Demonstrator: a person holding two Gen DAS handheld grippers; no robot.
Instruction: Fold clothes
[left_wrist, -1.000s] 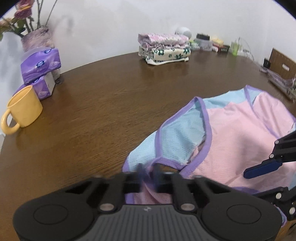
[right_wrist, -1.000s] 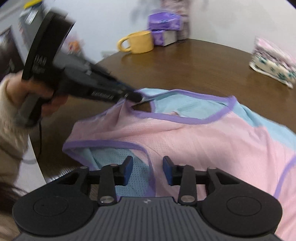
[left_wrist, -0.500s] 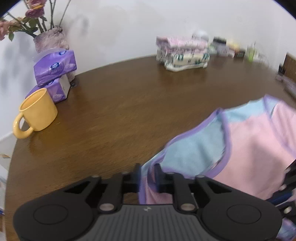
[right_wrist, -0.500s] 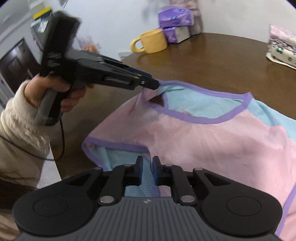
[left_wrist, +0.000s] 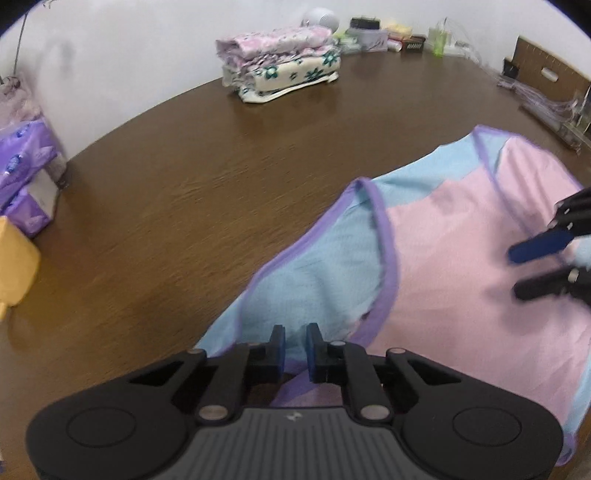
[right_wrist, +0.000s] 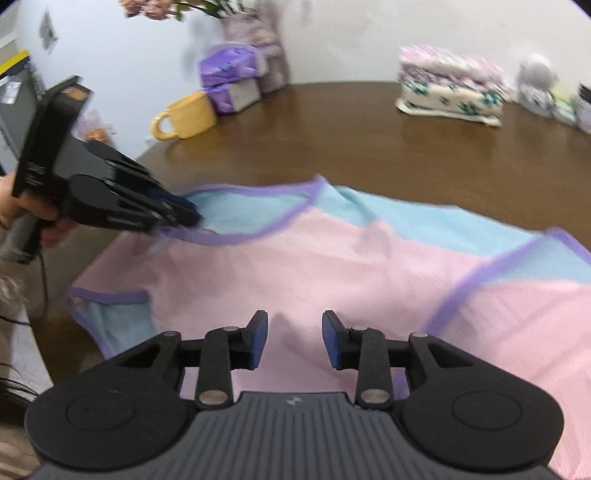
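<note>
The right gripper (right_wrist: 293, 339) has its jaws spread wide apart and holds nothing; its blue-padded fingers (right_wrist: 258, 338) hang just over the pink front of the garment (right_wrist: 332, 266), with cloth showing in the gap between them. The left gripper (left_wrist: 295, 345) has its jaws parted by only a narrow gap. Pale blue cloth and purple trim show through that gap, but the view is blurred and I cannot tell whether the pads pinch the fabric or only hover over it. In the right wrist view the same gripper (right_wrist: 192, 218), held in a person's hand (right_wrist: 40, 221), has its tips at the purple-edged neckline of the garment.

The garment lies spread on the brown wooden table (left_wrist: 221, 177), directly under and ahead of both grippers, near the table's edge. It is a sleeveless top, pink on the front panel, light blue at the shoulders and inside, with purple binding round the neck and armholes. It lies mostly flat with a few soft wrinkles.

Farther back on the table stand a stack of folded clothes (left_wrist: 280, 66), a yellow mug (right_wrist: 186, 116) and purple tissue packs (right_wrist: 231, 83).
</note>
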